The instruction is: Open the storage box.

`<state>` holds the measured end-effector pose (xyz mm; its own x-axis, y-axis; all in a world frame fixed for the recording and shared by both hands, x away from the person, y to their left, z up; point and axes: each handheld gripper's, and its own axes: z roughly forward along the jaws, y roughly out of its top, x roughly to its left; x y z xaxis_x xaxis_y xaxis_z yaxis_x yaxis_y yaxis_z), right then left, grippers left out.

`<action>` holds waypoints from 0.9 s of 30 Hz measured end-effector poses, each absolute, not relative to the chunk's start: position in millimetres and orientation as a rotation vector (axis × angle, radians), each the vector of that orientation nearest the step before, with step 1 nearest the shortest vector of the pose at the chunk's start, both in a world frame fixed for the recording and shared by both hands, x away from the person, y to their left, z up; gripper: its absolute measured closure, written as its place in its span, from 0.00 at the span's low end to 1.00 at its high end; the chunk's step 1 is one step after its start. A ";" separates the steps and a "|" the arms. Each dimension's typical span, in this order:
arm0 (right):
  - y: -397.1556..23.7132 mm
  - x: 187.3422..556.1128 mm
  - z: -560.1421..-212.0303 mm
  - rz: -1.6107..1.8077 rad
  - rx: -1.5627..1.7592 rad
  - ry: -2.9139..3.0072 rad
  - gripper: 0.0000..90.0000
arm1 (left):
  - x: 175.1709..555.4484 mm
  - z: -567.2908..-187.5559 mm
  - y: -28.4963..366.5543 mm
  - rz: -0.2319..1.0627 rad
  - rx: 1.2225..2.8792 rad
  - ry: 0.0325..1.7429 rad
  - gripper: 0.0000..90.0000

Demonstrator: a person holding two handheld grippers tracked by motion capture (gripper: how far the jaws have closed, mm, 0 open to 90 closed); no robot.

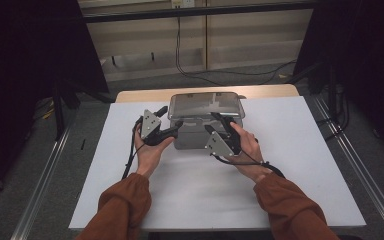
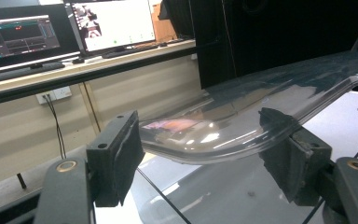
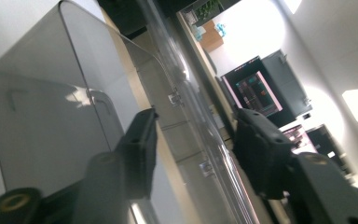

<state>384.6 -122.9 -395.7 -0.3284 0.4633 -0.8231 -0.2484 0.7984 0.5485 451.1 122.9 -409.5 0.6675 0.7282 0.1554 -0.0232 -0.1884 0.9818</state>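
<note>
A grey see-through plastic box (image 1: 192, 141) with a clear lid (image 1: 206, 106) stands at the far middle of the white table (image 1: 300, 160). My left gripper (image 1: 170, 120) is at the box's front left corner. In the left gripper view the lid's curved corner (image 2: 223, 126) lies between the jaws of the left gripper (image 2: 205, 149), which look apart; contact is unclear. My right gripper (image 1: 219, 125) is at the box's front edge, right of centre. In its own view the right gripper (image 3: 196, 144) is open, with the lid's rim (image 3: 191, 107) running between the pads and untouched.
Bare white table surface lies in front of and on both sides of the box. Beyond the table's far edge are a floor with a black cable (image 1: 215, 75) and a low shelf. Monitors (image 2: 112, 23) stand on a desk in the background.
</note>
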 end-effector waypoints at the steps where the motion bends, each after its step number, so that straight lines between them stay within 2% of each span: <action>1: -124.5 385.1 -394.9 0.741 0.190 1.768 0.50 | 450.9 -409.8 122.3 0.747 1.636 0.582 0.35; 3: -127.7 386.2 -393.1 0.768 0.236 1.770 0.42 | 450.3 -410.3 120.6 0.752 1.636 0.583 0.34; 5: -131.6 387.4 -390.8 0.803 0.278 1.775 0.38 | 450.3 -410.2 120.9 0.755 1.634 0.589 0.34; 12: -146.3 391.0 -389.3 0.906 0.385 1.798 0.30 | 450.7 -410.4 120.6 0.751 1.630 0.595 0.34; 16: -160.2 393.8 -388.4 0.961 0.493 1.777 0.20 | 450.9 -410.3 120.7 0.749 1.630 0.598 0.34; 21: -176.5 398.9 -386.9 1.081 0.645 1.809 0.18 | 452.1 -410.6 121.4 0.741 1.626 0.603 0.35; 25: -183.1 402.8 -389.0 1.099 0.697 1.824 0.08 | 452.4 -410.5 121.9 0.740 1.626 0.611 0.35; 27: -184.8 405.0 -391.1 1.094 0.715 1.839 0.06 | 452.0 -410.4 121.6 0.745 1.629 0.613 0.35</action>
